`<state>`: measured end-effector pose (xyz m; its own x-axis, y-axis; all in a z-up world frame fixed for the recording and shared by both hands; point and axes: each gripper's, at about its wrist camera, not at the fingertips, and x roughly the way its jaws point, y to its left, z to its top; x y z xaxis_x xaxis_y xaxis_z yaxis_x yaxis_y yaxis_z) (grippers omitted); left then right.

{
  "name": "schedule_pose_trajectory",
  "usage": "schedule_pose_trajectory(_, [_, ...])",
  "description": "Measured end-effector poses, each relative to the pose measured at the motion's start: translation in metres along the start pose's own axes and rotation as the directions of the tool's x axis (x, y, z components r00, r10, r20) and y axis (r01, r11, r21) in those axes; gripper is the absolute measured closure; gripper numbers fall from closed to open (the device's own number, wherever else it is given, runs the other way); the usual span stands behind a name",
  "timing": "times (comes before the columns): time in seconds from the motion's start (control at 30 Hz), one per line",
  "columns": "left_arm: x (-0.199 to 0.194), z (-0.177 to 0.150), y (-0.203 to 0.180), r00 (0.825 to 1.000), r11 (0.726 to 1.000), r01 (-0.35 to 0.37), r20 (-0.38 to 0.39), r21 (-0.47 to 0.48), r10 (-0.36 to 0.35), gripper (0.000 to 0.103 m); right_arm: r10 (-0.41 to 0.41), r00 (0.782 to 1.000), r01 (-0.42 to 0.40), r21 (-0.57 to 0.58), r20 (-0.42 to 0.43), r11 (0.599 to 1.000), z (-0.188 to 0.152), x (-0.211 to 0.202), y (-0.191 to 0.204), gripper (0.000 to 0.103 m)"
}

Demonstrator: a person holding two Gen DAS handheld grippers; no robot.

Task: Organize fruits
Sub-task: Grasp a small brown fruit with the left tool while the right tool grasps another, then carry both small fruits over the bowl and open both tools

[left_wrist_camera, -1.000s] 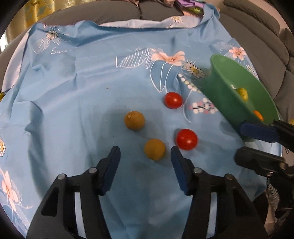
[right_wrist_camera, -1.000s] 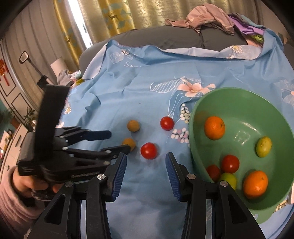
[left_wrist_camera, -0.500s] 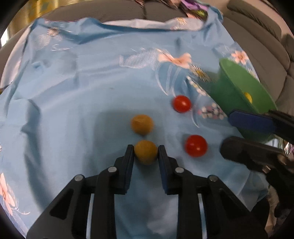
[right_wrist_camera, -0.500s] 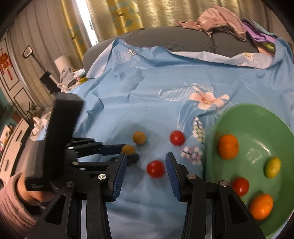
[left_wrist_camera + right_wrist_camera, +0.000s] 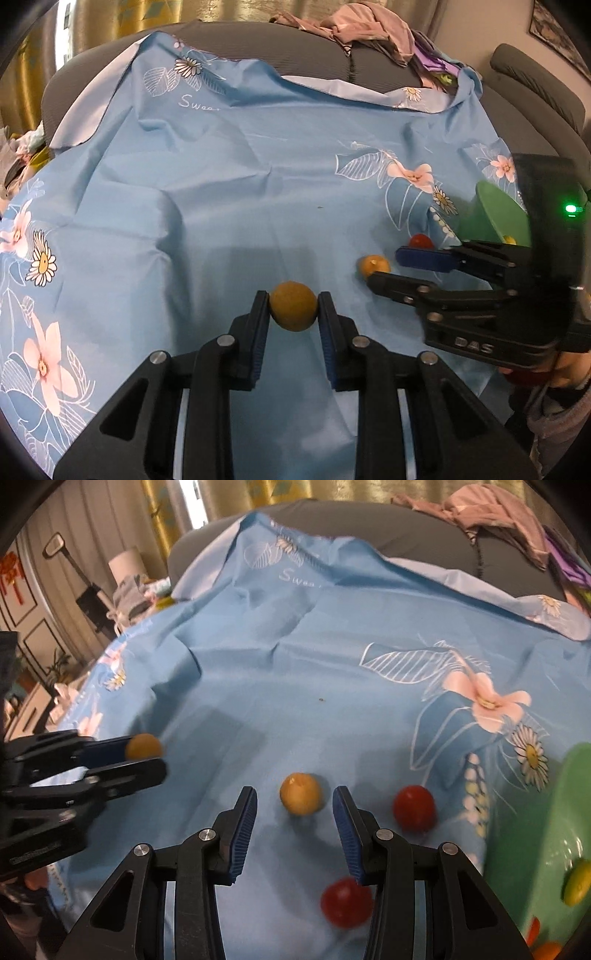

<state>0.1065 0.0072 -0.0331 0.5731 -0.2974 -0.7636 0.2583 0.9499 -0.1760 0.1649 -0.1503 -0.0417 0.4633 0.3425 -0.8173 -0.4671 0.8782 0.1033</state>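
The left gripper [image 5: 293, 314] pinches a brownish-yellow fruit [image 5: 293, 311] between its fingers [image 5: 258, 325], above the blue floral cloth [image 5: 221, 184]. The right gripper [image 5: 295, 812] has fingers [image 5: 243, 823] spread wide around a second yellow fruit [image 5: 300, 793] lying on the cloth. Two red tomatoes [image 5: 413, 807] lie nearby, beside the green bowl [image 5: 535, 830].

- My left gripper [image 5: 293, 314], black with blue pads, pinches a mustard-yellow fruit [image 5: 293, 311].
- My right gripper [image 5: 294, 821] wears the same colours.
- The cloth [image 5: 221, 192] is light blue, printed with pink flowers, white daisies and outlined leaves.
- The bowl [image 5: 532, 849] is green.
- Two tomatoes [image 5: 413, 806] are red.
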Motion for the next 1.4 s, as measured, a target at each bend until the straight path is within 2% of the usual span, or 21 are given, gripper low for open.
schedule_pose_trajectory(0.1, [0.001,-0.002,0.002,1.0,1.0,0.007,-0.004,-0.008,-0.007,0.077,0.005,1.0,-0.005,-0.003,-0.026,1.0,0.001,0.009,0.0,0.06])
schedule_pose_trajectory(0.2, [0.002,-0.002,0.003,1.0,1.0,0.007,-0.01,-0.009,-0.007,0.077,-0.013,0.999,0.012,-0.008,-0.045,1.0,0.004,0.016,0.001,0.073])
schedule_pose_trajectory(0.43, [-0.001,-0.002,-0.001,1.0,1.0,0.007,-0.009,0.001,-0.007,0.077,-0.031,0.999,0.031,-0.02,-0.028,0.999,0.0,0.009,0.002,0.074])
schedule_pose_trajectory(0.73, [-0.015,-0.004,-0.019,1.0,0.999,0.008,0.002,0.032,-0.008,0.077,-0.021,0.998,0.02,0.005,0.056,1.0,-0.01,-0.03,0.005,0.074])
schedule_pose_trajectory(1.13, [-0.031,0.006,-0.072,0.998,0.991,0.053,0.021,0.123,-0.056,0.077,-0.053,0.983,0.041,0.074,0.177,0.996,-0.031,-0.089,-0.01,0.074])
schedule_pose_trajectory(1.4, [-0.031,0.023,-0.125,0.994,0.971,0.096,0.027,0.219,-0.104,0.077,-0.122,0.962,0.087,0.15,0.244,0.985,-0.049,-0.126,-0.041,0.074])
